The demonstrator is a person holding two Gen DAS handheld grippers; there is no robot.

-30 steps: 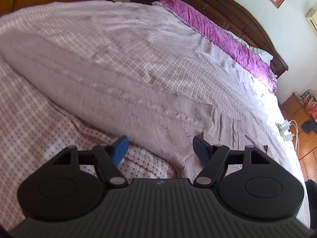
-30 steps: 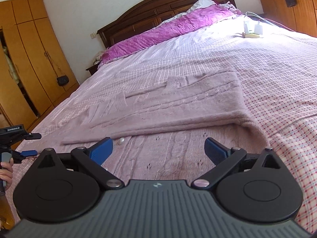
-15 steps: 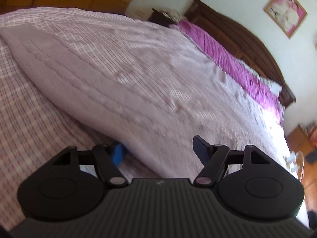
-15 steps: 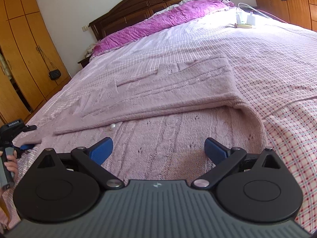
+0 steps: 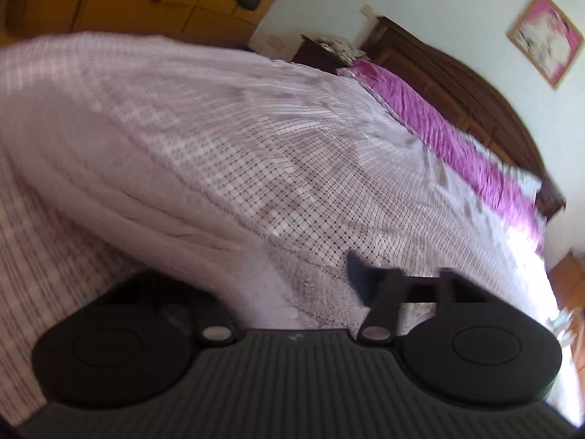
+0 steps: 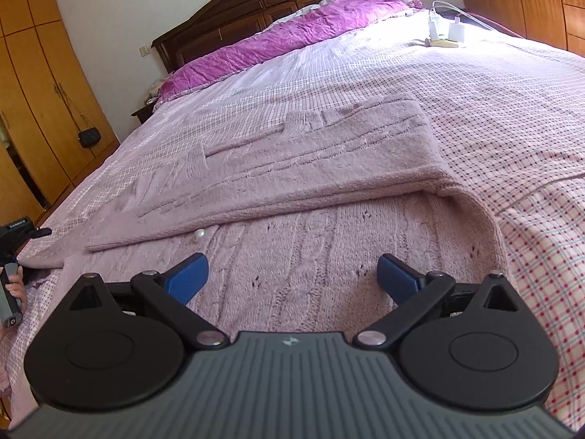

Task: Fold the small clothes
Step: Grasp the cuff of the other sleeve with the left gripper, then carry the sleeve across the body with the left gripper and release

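A pale pink cable-knit sweater [image 6: 310, 168] lies across the bed, one layer folded over the lower layer [image 6: 329, 248], with a pearl button [image 6: 199, 235] at the fold's edge. My right gripper [image 6: 292, 278] hovers open just above the lower layer, with nothing between its blue fingers. In the blurred left wrist view the sweater [image 5: 120, 183] drapes over the left finger of my left gripper [image 5: 289, 285] and hides it. The other fingertip [image 5: 356, 270] stands wide apart, so the jaws are open around the sweater's edge. The left gripper [image 6: 14, 252] also shows at the far left, held by a hand [image 6: 14, 289].
A checked bedspread [image 6: 512, 109] covers the bed. Purple pillows [image 6: 285, 47] lie against the dark headboard [image 6: 237, 11]. White chargers [image 6: 446, 31] sit at the far right of the bed. Wooden wardrobes [image 6: 36, 91] stand on the left and a dresser [image 6: 530, 7] on the right.
My left gripper has pushed in at the sweater's edge, and the knit now covers its left finger. The right gripper has moved slightly closer over the sweater, still open.
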